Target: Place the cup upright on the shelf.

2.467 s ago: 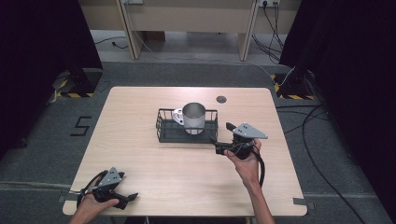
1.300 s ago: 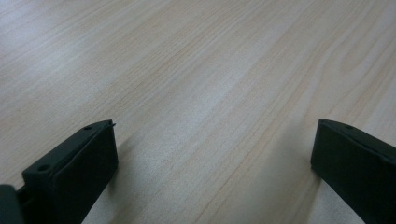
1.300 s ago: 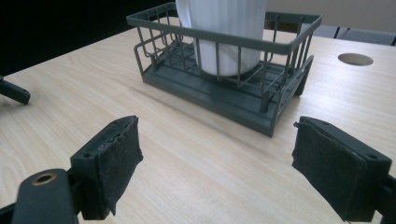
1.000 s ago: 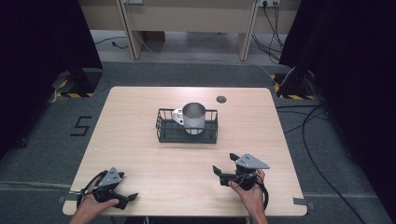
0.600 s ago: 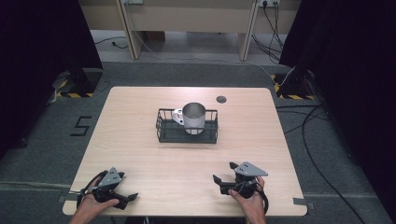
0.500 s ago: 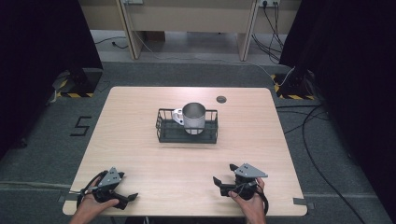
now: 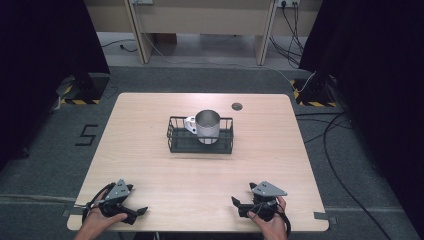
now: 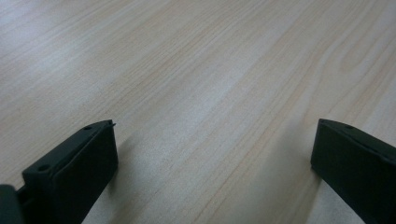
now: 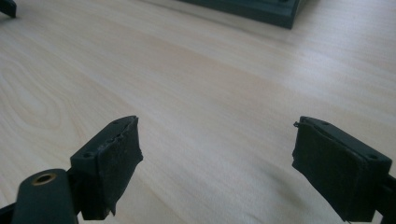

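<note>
A metal mug (image 7: 206, 126) stands upright in a black wire basket (image 7: 175, 142) at the middle of the wooden table (image 7: 200, 180). My left gripper (image 7: 137, 212) rests at the near left edge, held by a hand, far from the basket. In the left gripper view its jaws stand wide apart over bare wood, and the left gripper (image 8: 212, 130) is open and empty. My right gripper (image 7: 237, 204) sits low at the near right edge. The right gripper (image 9: 215, 126) is open with nothing between the pads; the basket's base (image 9: 252, 9) shows far ahead.
A small dark round disc (image 7: 236, 106) lies near the table's far edge, behind the basket. Cables trail from both grippers over the near edge. Grey floor, cables and dark curtains surround the table.
My right gripper has drawn back from beside the basket to the near right edge of the table and come down low over the wood. The left gripper has kept still.
</note>
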